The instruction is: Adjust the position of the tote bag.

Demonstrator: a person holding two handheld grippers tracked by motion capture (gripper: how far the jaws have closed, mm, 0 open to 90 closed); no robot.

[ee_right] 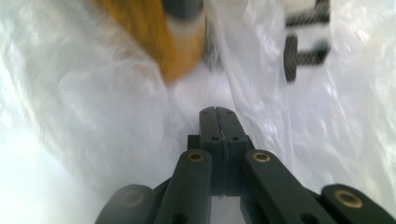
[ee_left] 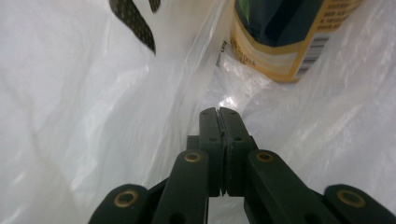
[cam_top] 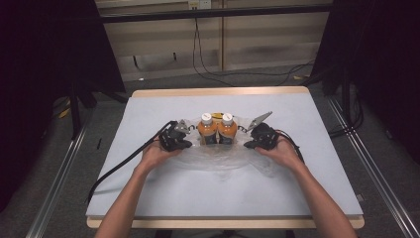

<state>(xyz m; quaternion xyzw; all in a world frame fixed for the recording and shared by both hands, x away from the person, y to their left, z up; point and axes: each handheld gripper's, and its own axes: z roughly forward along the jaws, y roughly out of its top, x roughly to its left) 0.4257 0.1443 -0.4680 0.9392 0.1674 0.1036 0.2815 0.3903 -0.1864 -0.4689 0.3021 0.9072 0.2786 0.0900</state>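
Two orange bottles with white caps, one (cam_top: 207,130) beside the other (cam_top: 227,129), stand upright mid-table inside a clear plastic bag (cam_top: 218,161) that spreads toward me. My left gripper (cam_top: 191,136) sits at the bag's left side, close to the left bottle. In the left gripper view its jaws (ee_left: 218,112) are pressed together on a fold of the bag (ee_left: 196,74), below a bottle's yellow label (ee_left: 280,42). My right gripper (cam_top: 244,139) mirrors it at the bag's right side. Its jaws (ee_right: 218,111) are pinched on the film (ee_right: 70,116), with a blurred orange bottle (ee_right: 163,37) ahead.
The grey table top (cam_top: 297,188) has a wooden edge, with bare surface all round the bag. A black cable (cam_top: 124,161) trails from the left gripper off the table's left front. Metal rails run along the floor on both sides.
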